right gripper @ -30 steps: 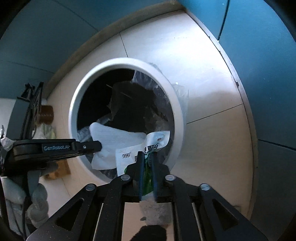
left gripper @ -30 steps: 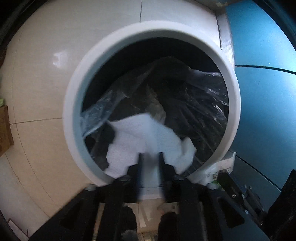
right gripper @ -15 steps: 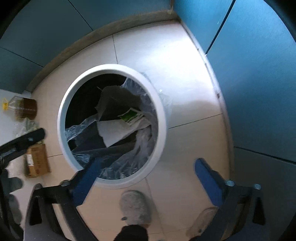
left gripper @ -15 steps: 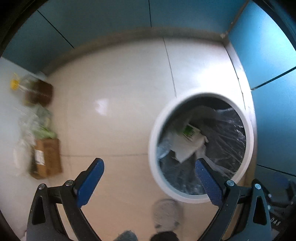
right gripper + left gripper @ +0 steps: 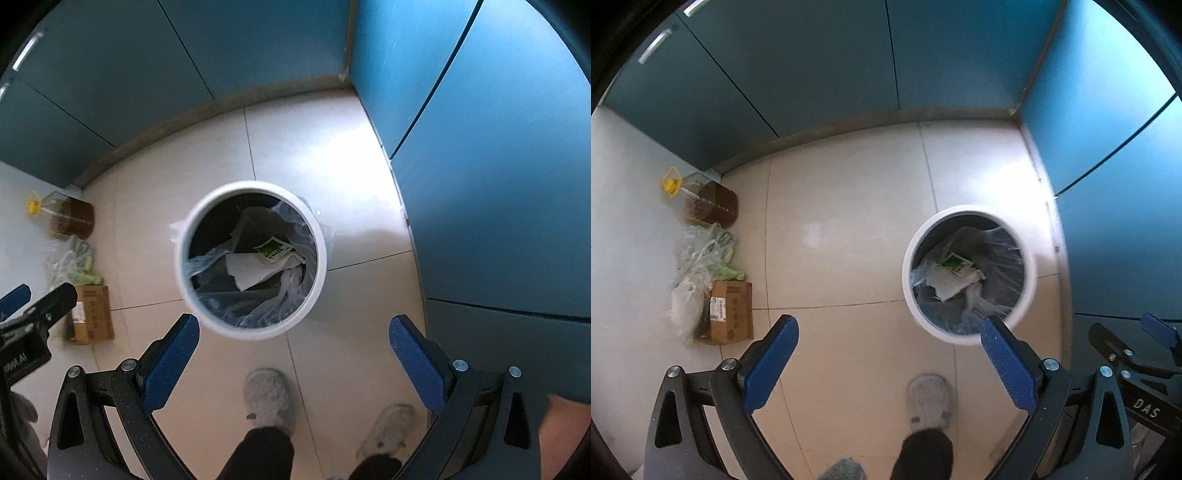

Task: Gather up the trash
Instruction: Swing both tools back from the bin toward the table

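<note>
The left gripper [image 5: 886,354] hangs above the floor [image 5: 842,229], its jaws having just been opening and now wide with nothing between them; the right gripper [image 5: 294,350] likewise, jaws just opened, wide and empty; below and ahead of both stands the white bin [image 5: 251,260], its clear liner holding white paper [image 5: 255,273] and a green-printed wrapper [image 5: 274,251]; a grey slipper [image 5: 269,398] lies nearer, under the right gripper.

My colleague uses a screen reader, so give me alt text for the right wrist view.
Looking straight down, the open, empty right gripper hangs above a white trash bin lined with clear plastic, holding white paper and a green-labelled wrapper. Grey slippers stand on beige floor tiles.
</note>
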Demonstrator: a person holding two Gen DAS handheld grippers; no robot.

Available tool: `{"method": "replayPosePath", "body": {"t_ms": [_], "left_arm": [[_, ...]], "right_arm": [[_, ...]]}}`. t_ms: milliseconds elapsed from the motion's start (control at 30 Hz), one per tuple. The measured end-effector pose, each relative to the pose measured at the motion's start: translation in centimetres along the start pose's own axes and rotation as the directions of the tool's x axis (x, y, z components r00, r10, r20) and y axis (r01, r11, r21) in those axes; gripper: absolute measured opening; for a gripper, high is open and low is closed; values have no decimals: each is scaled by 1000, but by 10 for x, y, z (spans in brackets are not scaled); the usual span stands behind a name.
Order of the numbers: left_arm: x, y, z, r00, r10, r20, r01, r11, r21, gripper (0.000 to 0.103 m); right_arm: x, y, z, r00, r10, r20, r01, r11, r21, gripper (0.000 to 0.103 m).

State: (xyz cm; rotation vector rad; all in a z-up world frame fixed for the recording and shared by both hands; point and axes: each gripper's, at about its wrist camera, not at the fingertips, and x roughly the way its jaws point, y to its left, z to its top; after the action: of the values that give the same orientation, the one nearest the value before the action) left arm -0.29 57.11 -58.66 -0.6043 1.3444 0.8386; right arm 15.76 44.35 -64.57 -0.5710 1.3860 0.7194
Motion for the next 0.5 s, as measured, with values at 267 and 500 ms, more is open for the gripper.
{"method": "replayPosePath", "body": {"t_ms": [267,500], "left_arm": [[-150,11,-19,996,-56,70,54,998,27,101],[-251,20,-38,987,-83,136,79,996,38,101]], "right_arm": [[-162,16,-18,998,6,69,-5,1000,-13,103],[-297,21,-36,985,44,166,-44,999,-2,103]]}}
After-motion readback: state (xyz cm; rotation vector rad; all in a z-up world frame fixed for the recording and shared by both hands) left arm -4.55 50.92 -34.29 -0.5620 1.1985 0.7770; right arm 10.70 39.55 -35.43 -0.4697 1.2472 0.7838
